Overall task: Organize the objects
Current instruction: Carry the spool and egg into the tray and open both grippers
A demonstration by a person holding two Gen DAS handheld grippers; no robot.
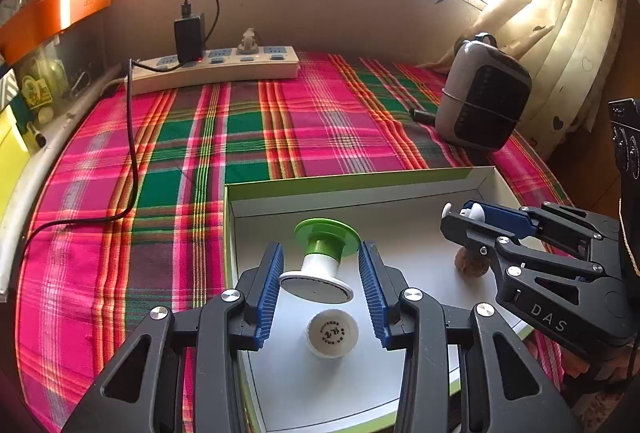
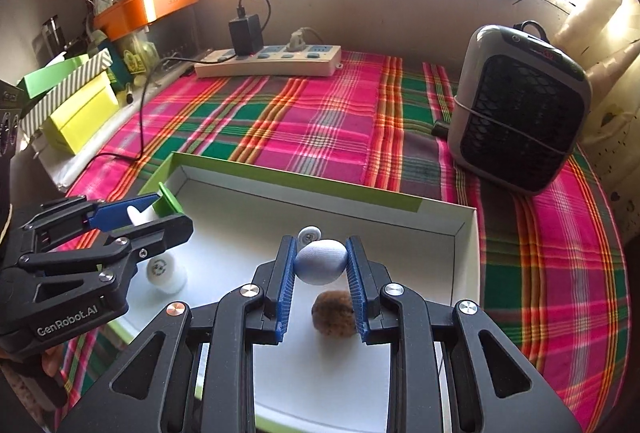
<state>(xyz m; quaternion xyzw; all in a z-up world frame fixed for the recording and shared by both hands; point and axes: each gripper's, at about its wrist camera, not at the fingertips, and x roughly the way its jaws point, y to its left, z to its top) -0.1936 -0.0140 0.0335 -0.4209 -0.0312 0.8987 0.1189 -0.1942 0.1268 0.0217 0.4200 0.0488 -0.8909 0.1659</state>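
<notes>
A spool-shaped piece with a green disc and a white base (image 1: 326, 233) hangs over the shallow white box (image 1: 360, 189), and my left gripper (image 1: 320, 253) is shut on it. The same piece (image 2: 168, 203) and left gripper (image 2: 170, 213) appear at the left of the right wrist view. My right gripper (image 2: 321, 241) is shut on a pale blue-grey egg-shaped object (image 2: 322, 259) with a small white knob (image 2: 309, 234) at its far end, above the box (image 2: 280, 173). On the box floor lie a white printed cap (image 1: 332, 333) (image 2: 164, 273) and a brown fuzzy lump (image 2: 334, 319) (image 1: 472, 265). My right gripper (image 1: 460, 215) shows at the right.
The box lies on a pink and green plaid cloth (image 2: 320, 121). A power strip (image 2: 272, 63) with a black charger (image 2: 246, 33) lies at the back, its cable (image 1: 132, 137) trailing left. A grey heater (image 2: 520, 105) stands at the right; yellow-green boxes (image 2: 80, 113) sit at the left.
</notes>
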